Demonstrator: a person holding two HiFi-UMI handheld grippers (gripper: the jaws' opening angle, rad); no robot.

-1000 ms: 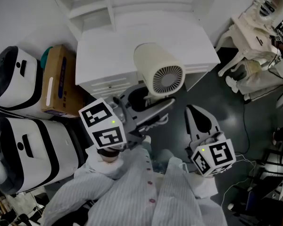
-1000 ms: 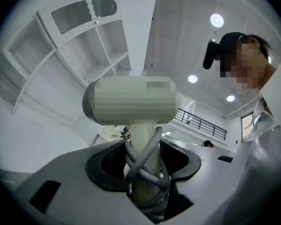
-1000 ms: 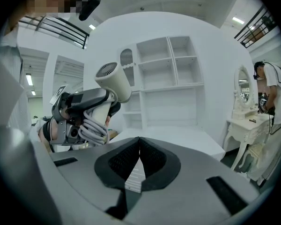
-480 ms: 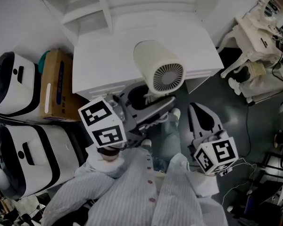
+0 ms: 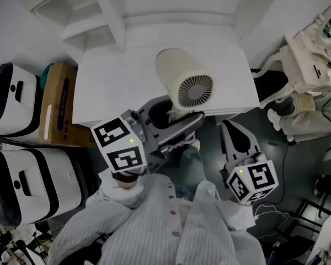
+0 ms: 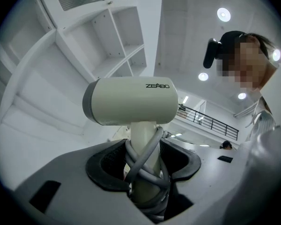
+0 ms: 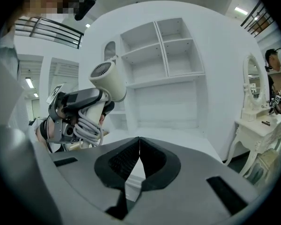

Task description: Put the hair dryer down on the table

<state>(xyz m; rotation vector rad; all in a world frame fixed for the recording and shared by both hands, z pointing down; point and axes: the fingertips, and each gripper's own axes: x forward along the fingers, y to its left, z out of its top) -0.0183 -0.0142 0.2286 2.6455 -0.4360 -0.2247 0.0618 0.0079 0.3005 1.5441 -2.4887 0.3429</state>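
Cream plastic hair dryer point(image 6: 131, 100) rides in my left claw point(image 6: 143, 161), whose dark pads pinch its handle through the loops of grey cord point(image 6: 147, 172) wound round it. My right claw point(image 7: 139, 149) travels just to the right of it, jaws pressed together on nothing.

Over the last second both claws have advanced toward the white table point(image 5: 116, 76). In the head view the table's front edge has slid nearer to me. The dryer's barrel now appears to hang above the tabletop, while the handle and left claw sit about at that edge. The grip on the handle looks the same as a second ago.

The dryer is in the air and not yet touching the surface. I judge the carry nearly over, with lowering next. It should go a little further in, then down until it rests on bare tabletop, and only then should the left jaws part. The wound cord could catch on a pad at release. Behind the table a white shelf unit point(image 5: 99, 15) stands well clear of the dryer.
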